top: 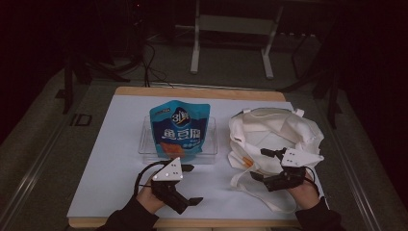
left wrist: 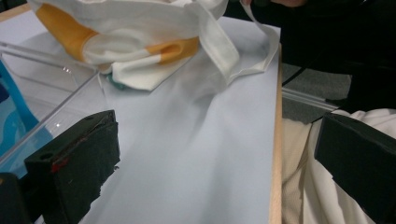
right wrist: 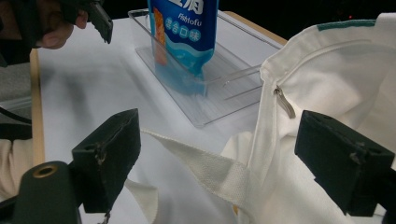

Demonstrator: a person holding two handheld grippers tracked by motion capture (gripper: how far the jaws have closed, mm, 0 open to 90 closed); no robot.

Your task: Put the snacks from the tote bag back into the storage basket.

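A blue snack bag (top: 178, 129) stands upright in a clear plastic tray (top: 209, 144) at the table's middle; in the right gripper view the snack bag (right wrist: 186, 28) rises from the tray (right wrist: 219, 100). A white cloth tote bag (top: 272, 132) lies crumpled to its right, with orange patches showing on the tote bag (left wrist: 135, 32) in the left gripper view. My left gripper (top: 191, 184) stands open in front of the tray, nothing between its jaws. My right gripper (top: 263, 164) is open at the tote's near edge, its jaws either side of the tote's rim and strap (right wrist: 212, 165).
A white mat (top: 110, 159) covers the wooden table (top: 192, 91). A metal stand (top: 231, 29) rises on the floor beyond the table. The person's light trousers (left wrist: 303, 186) show past the table's near edge.
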